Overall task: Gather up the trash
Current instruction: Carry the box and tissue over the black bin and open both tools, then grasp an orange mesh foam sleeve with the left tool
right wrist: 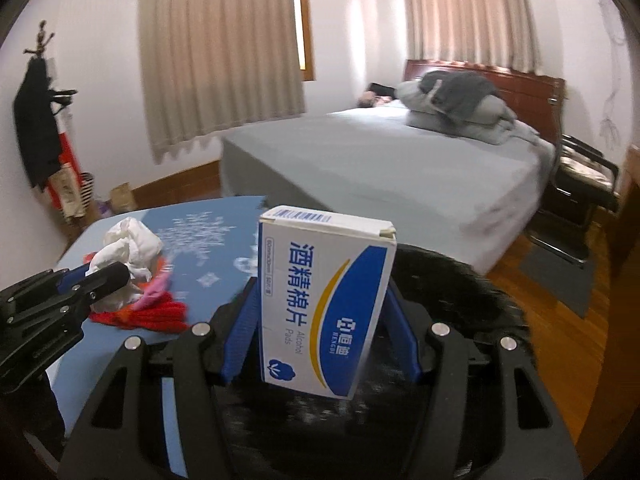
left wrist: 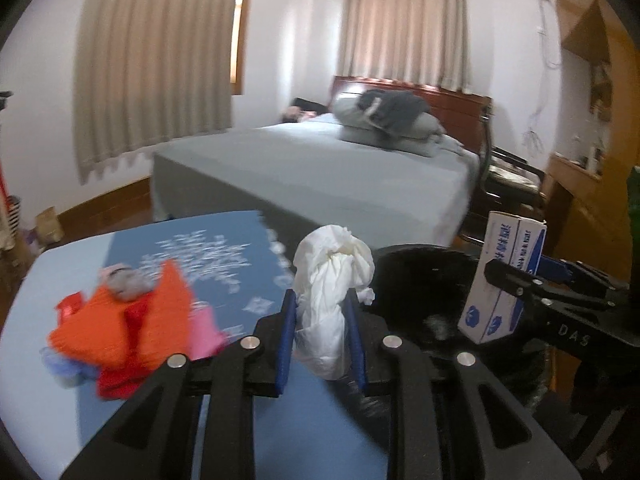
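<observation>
Both grippers loaded over the black bin

The left gripper (left wrist: 322,332) pinches a crumpled white tissue wad (left wrist: 332,280) between its blue pads, jaws nearly together; the right gripper (right wrist: 320,320) clamps an upright alcohol pads box (right wrist: 324,304), jaws about half spread. The black-lined bin (right wrist: 460,292) sits under the box, at 3 o'clock of the blue table (left wrist: 248,432). Only the left view shows the orange cloth (left wrist: 120,328) clearly; only the right shows the coat rack (right wrist: 36,112).

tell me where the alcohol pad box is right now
The box is clamped upright in the right gripper, centre of the right wrist view, over the black bin; the table lies to its left.
</observation>
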A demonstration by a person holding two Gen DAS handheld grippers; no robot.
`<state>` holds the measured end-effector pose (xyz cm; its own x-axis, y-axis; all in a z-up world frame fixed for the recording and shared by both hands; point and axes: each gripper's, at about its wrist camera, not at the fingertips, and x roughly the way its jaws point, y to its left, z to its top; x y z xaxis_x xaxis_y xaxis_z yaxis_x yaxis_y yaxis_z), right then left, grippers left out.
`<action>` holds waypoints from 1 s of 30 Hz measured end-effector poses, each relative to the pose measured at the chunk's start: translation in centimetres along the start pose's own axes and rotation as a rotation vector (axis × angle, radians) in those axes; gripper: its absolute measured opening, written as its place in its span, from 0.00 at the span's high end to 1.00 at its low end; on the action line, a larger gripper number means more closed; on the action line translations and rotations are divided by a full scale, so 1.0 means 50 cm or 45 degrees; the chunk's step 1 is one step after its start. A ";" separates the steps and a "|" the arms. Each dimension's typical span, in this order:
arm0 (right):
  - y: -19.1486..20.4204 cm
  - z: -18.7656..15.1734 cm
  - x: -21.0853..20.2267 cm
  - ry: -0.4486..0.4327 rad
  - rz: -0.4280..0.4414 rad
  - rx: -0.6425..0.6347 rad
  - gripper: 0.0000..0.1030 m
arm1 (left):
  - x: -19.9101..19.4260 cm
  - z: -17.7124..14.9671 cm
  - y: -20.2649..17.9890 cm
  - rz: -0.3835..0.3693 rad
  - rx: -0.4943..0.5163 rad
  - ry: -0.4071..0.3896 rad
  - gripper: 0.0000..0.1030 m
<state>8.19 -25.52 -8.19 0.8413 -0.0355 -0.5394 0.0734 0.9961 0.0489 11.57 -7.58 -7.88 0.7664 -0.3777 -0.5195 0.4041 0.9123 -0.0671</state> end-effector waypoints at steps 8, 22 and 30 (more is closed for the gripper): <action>-0.077 -0.021 0.001 0.004 -0.112 0.050 0.40 | 0.063 0.014 -0.091 -0.145 0.054 0.026 0.71; -0.008 -0.008 0.007 -0.038 -0.065 0.056 0.06 | -0.011 -0.002 0.031 0.117 -0.002 -0.061 0.24; 0.126 0.007 0.063 -0.004 0.095 -0.029 0.06 | -0.049 -0.046 0.178 0.393 -0.108 -0.055 0.25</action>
<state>11.50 -19.40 -9.29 0.8456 0.0385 -0.5325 -0.0017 0.9976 0.0695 12.12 1.81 -9.15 0.8674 -0.0857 -0.4902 0.1074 0.9941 0.0162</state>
